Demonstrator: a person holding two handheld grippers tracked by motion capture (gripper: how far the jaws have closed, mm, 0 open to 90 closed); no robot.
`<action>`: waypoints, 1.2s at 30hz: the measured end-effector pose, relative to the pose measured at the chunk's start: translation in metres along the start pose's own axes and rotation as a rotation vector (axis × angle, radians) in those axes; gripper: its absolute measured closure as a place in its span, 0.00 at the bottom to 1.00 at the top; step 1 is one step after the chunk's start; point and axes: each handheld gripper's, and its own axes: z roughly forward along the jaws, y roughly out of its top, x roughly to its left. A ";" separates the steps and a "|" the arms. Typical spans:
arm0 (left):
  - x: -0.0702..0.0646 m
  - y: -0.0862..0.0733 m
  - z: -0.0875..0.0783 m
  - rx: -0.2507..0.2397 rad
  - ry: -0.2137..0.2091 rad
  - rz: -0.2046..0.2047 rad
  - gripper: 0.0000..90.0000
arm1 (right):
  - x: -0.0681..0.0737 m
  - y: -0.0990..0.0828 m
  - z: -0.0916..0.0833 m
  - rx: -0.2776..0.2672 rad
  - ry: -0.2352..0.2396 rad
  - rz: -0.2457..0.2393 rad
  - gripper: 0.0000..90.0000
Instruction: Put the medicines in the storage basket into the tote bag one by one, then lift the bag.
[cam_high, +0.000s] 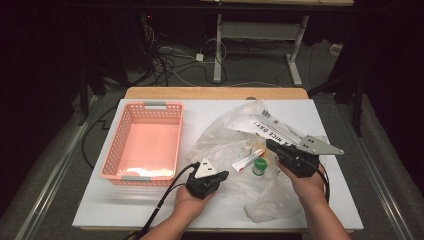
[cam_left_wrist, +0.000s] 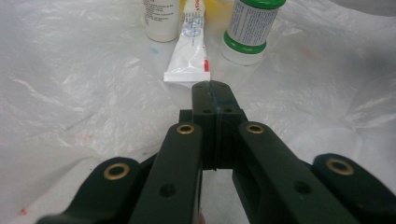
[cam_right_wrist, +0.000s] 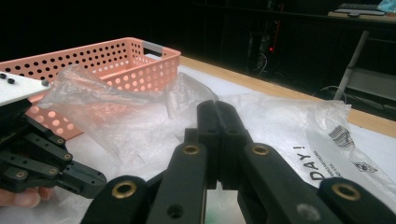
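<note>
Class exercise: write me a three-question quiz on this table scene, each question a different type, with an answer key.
1. True or false: the pink basket holds the green-capped bottle.
2. Multiple choice: the white tube lies on A) the basket floor, B) the clear plastic bag, C) bare wood.
3. Fill in: the left gripper and right gripper both have their jaws ____.

Key: 1 false; 2 B; 3 shut.
</note>
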 end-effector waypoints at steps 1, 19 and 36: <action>0.000 0.000 0.000 0.000 0.001 -0.001 0.98 | 0.000 0.000 0.001 0.000 0.001 0.000 1.00; -0.002 -0.001 -0.002 -0.023 0.022 0.001 0.98 | 0.006 0.000 0.003 -0.001 0.003 -0.022 1.00; -0.006 0.028 -0.029 -0.236 0.107 0.055 0.98 | 0.013 0.004 -0.004 -0.043 -0.024 -0.037 1.00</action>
